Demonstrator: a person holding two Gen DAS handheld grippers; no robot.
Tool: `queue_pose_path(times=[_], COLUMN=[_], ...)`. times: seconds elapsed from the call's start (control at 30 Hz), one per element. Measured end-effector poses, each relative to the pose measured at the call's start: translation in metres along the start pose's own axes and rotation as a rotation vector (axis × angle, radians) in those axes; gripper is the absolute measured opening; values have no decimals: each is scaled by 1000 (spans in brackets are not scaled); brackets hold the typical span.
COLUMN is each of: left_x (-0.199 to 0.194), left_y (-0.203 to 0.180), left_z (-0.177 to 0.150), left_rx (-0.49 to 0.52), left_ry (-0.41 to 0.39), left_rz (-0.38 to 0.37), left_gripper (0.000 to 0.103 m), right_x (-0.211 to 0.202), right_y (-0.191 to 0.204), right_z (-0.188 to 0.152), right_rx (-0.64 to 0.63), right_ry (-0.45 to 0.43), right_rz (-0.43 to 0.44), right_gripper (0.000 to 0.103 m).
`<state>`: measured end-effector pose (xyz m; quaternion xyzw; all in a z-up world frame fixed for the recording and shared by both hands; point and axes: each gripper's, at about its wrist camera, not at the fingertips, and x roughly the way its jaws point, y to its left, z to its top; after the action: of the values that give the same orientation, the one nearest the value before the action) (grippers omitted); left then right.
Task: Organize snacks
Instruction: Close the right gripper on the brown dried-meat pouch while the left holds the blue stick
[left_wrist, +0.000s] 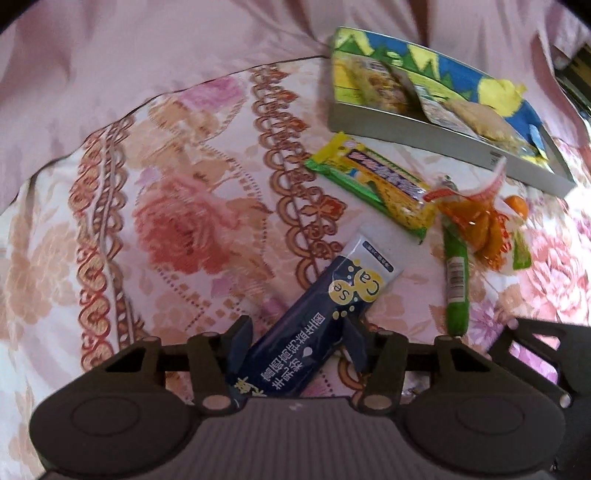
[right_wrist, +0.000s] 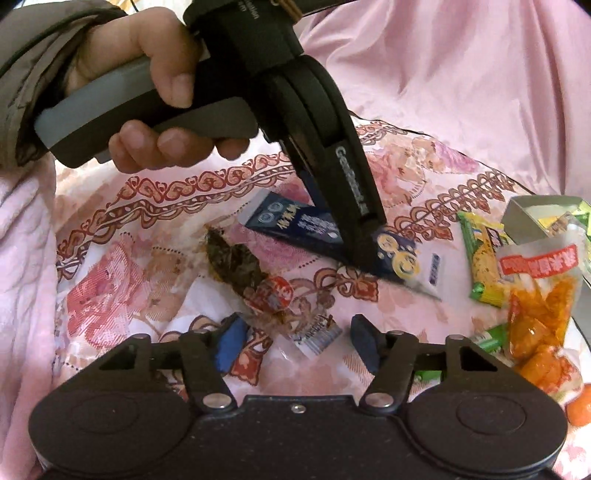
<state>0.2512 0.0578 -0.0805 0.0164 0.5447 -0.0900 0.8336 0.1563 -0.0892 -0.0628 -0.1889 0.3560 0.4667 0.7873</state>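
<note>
Near the bedspread's patterned border, the left gripper pinches a navy packet mid-length: light, flat, slippery, likely to sag. The right gripper straddles, half-open, a crinkly clear-wrapped snack; its sealed end offers firmest hold.

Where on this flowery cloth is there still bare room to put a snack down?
The widest bare patch is the rose print, left of the dark blue packet and the scroll border. It is crowded to the right: the green-yellow bar, the orange snack bag and the green stick lie bunched below the box.
</note>
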Motion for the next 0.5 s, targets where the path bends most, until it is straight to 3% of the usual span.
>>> queue_pose_path(times=[0.1,0.2,0.5], left_x=[-2,-5,-2], left_y=[7,11,16], left_z=[-1,-4,-1], left_rx=[-47,-77,-99], left_ry=[17,28,34], left_rz=[20,48,56], left_gripper=[58,57,58], right_x=[-7,-13,3], right_y=[4,7,-5], right_z=[-2,-4,12], right_rx=[2,-9,-29], right_ry=[11,-10,-69], right_rz=[-16,-36,100], right_gripper=[61,82,84])
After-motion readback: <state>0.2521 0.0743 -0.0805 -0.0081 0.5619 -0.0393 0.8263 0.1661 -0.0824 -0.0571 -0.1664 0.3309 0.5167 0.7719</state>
